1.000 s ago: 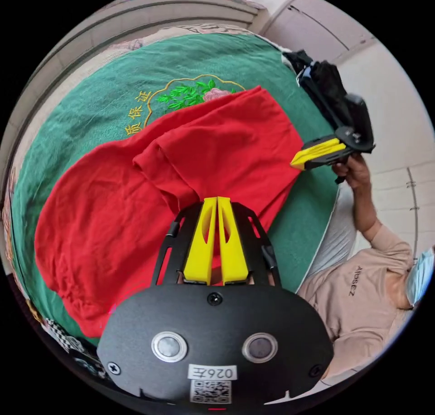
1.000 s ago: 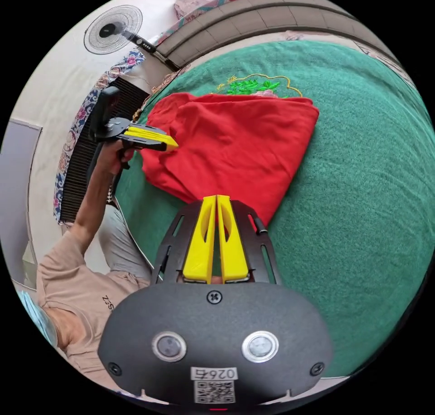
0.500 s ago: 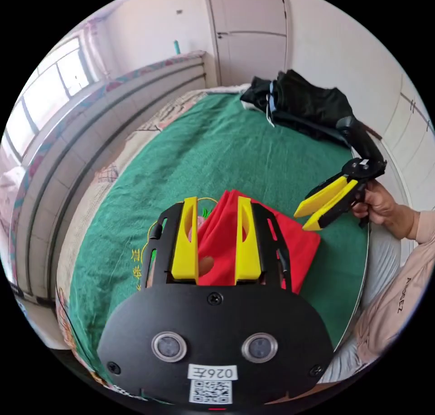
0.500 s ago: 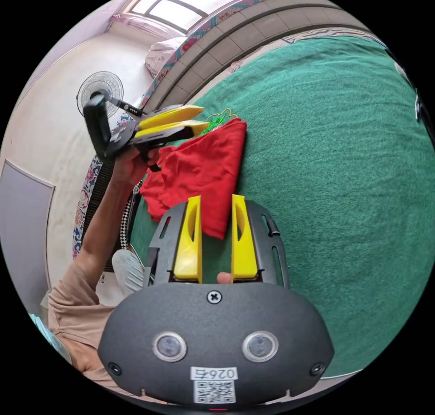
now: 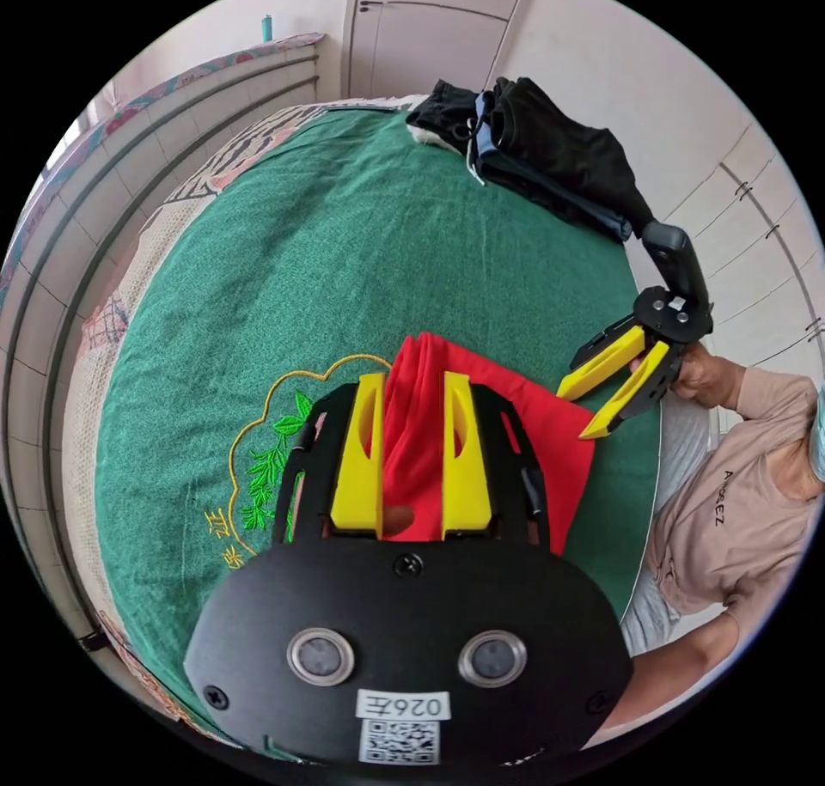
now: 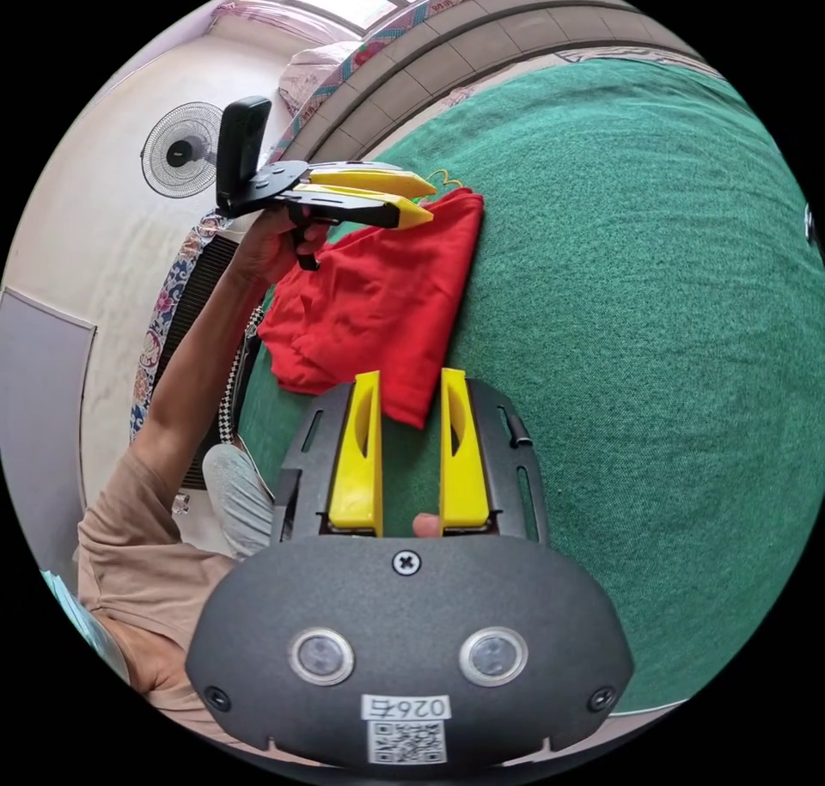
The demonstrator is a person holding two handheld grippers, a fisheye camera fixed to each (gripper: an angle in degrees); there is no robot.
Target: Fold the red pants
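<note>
The red pants (image 5: pixel 550 429) lie folded into a compact stack on the bed's green blanket (image 5: pixel 361 245), so the fold in hand looks set down. The left hand-held gripper (image 5: pixel 412 391) and right hand-held gripper (image 6: pixel 411 384) both stand with jaws parted, holding nothing. If another fold is wanted, the next move calls for closing each on an edge of the stack.

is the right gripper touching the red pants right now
Apart. In the left gripper view the right gripper is open and hangs off the edge of the red pants. In the right gripper view its jaws frame green blanket, the pants' corner beyond their tips.
</note>
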